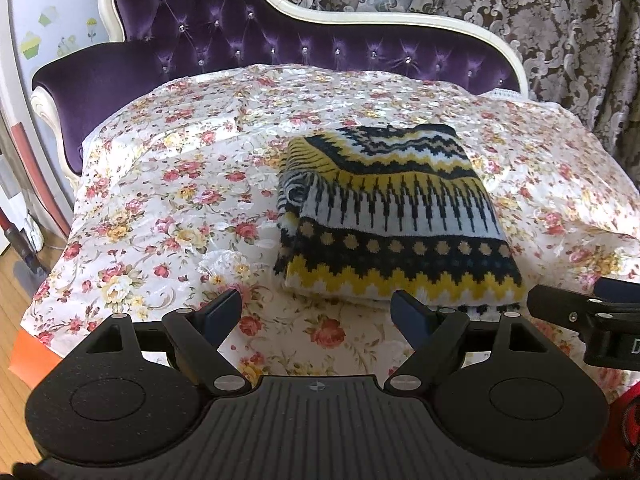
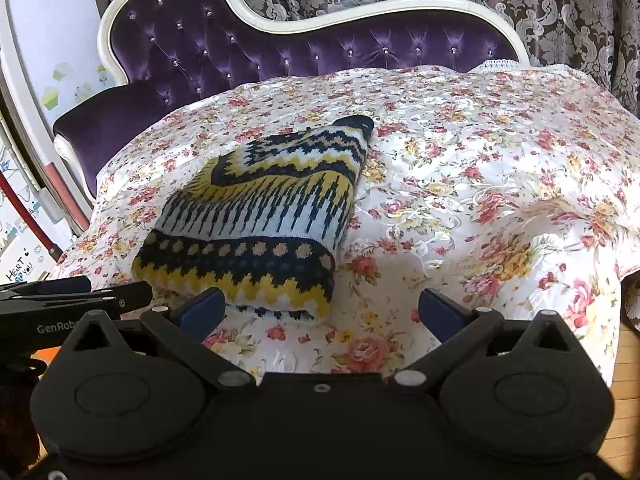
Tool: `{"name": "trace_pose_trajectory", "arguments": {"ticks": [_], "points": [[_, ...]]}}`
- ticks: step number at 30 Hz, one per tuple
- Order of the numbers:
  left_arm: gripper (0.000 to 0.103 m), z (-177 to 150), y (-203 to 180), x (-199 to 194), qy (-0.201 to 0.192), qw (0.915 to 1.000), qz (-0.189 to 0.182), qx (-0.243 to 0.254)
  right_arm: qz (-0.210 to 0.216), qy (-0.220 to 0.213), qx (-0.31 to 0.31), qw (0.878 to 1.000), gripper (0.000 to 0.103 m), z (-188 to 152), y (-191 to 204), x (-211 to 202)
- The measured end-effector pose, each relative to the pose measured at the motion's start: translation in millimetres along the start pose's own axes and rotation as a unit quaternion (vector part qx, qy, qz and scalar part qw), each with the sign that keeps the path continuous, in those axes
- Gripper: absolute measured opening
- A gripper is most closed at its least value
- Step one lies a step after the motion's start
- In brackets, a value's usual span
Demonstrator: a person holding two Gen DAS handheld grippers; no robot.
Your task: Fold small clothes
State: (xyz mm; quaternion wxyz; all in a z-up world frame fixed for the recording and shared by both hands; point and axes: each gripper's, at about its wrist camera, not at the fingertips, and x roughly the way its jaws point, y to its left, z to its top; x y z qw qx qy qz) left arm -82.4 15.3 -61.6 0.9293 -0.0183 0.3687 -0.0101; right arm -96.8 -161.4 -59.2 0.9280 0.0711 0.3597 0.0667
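A folded knit sweater (image 1: 396, 216) (image 2: 260, 224) in yellow, navy and white zigzag bands lies on the floral cloth (image 1: 168, 208) (image 2: 480, 184). My left gripper (image 1: 316, 312) stands open just short of the sweater's near edge, nothing between its blue pads. The right gripper (image 2: 322, 308) is open too, its left fingertip (image 2: 202, 306) close to the sweater's near hem and the right one over bare cloth. Each gripper shows at the edge of the other's view: the right gripper (image 1: 588, 312) at the right, the left gripper (image 2: 72, 294) at the left.
The cloth covers a purple tufted chaise (image 1: 224, 36) (image 2: 280, 48) with a white carved frame. Patterned curtains (image 1: 540, 20) hang behind. A wall with stickers (image 1: 44, 28) is at the left, wooden floor (image 1: 16, 300) below.
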Motion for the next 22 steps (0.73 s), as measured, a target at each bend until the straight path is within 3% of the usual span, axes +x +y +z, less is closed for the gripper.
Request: {"name": "trace_pose_trajectory", "arguments": {"ticks": [22], "points": [[0.081, -1, -2, 8, 0.015, 0.9999, -0.002, -0.001, 0.009, 0.030, 0.022, 0.999, 0.103, -3, -3, 14]]}}
